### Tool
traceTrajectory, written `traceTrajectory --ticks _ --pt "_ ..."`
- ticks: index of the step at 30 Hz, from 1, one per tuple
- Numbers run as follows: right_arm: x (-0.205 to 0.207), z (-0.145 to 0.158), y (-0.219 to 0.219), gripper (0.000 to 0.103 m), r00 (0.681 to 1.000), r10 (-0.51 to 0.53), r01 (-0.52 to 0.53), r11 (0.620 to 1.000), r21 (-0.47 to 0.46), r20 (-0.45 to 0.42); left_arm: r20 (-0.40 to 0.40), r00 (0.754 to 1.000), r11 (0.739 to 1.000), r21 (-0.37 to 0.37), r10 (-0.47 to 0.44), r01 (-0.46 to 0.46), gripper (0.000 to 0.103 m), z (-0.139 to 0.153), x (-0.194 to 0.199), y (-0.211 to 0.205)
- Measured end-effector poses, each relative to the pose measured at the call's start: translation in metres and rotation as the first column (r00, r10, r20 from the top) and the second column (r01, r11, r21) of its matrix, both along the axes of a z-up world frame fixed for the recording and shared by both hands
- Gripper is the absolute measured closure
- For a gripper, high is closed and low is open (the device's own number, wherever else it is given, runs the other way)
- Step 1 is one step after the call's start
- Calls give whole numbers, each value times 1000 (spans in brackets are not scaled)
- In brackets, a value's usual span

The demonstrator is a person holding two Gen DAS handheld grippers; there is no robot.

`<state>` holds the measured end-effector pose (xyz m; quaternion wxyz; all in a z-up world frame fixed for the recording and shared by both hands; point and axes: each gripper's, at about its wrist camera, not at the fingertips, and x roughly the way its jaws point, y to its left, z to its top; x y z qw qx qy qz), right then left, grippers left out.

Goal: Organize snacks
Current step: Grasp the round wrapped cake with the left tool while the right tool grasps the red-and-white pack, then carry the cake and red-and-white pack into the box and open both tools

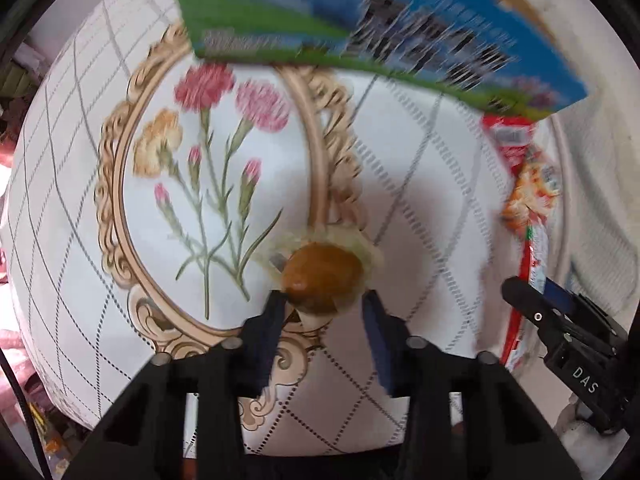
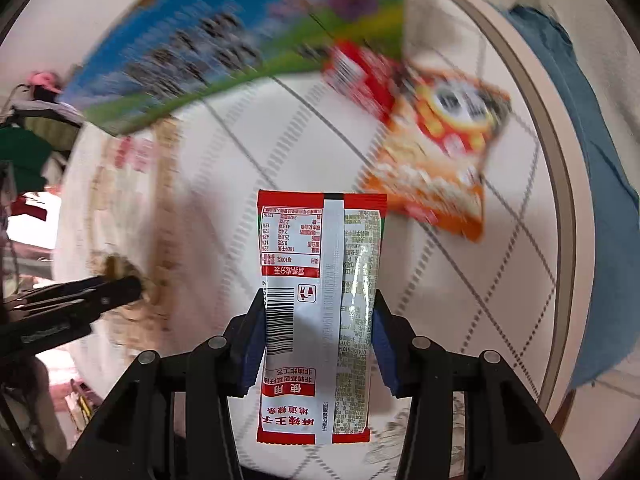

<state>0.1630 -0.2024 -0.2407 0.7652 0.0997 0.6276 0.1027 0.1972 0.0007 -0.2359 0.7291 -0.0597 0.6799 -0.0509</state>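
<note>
My left gripper (image 1: 323,299) is shut on a small brown bun in a clear wrapper (image 1: 324,276) and holds it above the round table (image 1: 420,184). My right gripper (image 2: 320,308) is shut on a red and white snack packet (image 2: 316,280), back side up; this packet also shows in the left wrist view (image 1: 528,280). A blue and green box (image 1: 360,28) stands at the far side of the table, also in the right wrist view (image 2: 224,44). An orange and red snack bag (image 2: 436,144) lies on the table beyond the packet.
The table has a white cloth with a grid pattern and a framed flower print (image 1: 212,184). Its rim (image 2: 560,184) curves at the right, with a blue cloth (image 2: 592,152) beyond it. The left gripper shows in the right wrist view (image 2: 120,292). Clutter lies off the left edge.
</note>
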Motion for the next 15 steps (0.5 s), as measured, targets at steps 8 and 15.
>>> traceTrajectory --ticks 8,15 --pt "41 38 -9 53 994 42 -42 999 -4 96 -117 993 996 -93 -22 11 68 -23 20 2" --pt "32 1 -9 53 1000 13 -13 1000 7 25 -195 980 998 -52 21 -32 55 -69 31 2"
